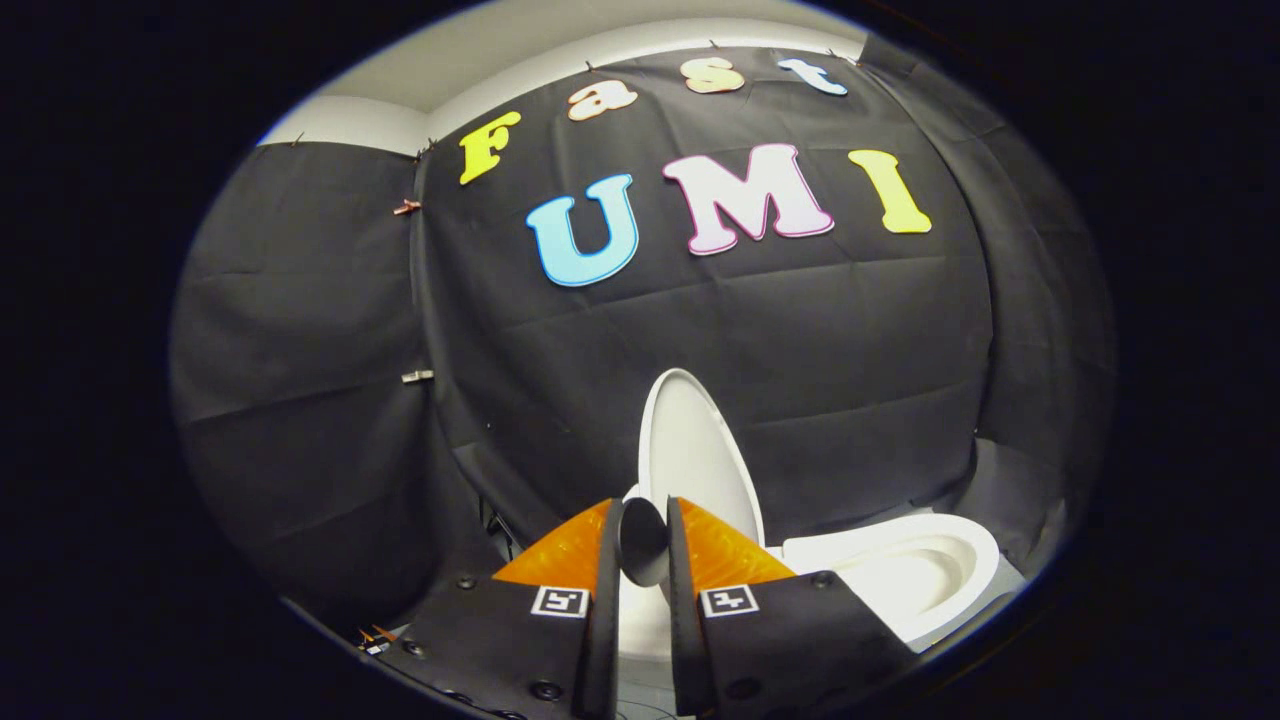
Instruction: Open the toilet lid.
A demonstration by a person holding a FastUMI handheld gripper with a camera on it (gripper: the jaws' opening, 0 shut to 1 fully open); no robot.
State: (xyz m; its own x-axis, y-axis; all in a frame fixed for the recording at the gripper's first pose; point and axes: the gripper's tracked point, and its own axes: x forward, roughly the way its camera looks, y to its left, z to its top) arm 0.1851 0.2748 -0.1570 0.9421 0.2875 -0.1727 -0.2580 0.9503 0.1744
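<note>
Lid point(697, 455) is up, standing near vertical, leaning back toward the black cloth wall point(800, 340) behind it. Seat and bowl point(905, 575) sit exposed to the right of the lid, white rim fully showing, nothing covering it. So the opening looks done or all but done, judging from how the lid stands.

Gripper point(640, 540) is right in front of the lid's lower part, near side. Its two black fingers point(608, 560) run close and parallel with a narrow gap between them, orange wedges on each side. A dark rounded thing point(643, 545) sits in that gap at the fingertips; cannot tell what it is, maybe part of the lid hardware or hinge, maybe part of the tool. Cannot tell either whether the fingers actually press on it or on the lid edge, or are just narrowed around it. White of the toilet body shows through the gap lower down.

Why held like this, my guess: fingers stay low near the hinge side because the lid has swung past upright and rests by its own weight against the wall, so no grip needed higher up. The lid leaning back explains why it stays open unaided.

Risk: pulling away crooked could drag the lid forward and drop it.
</note>
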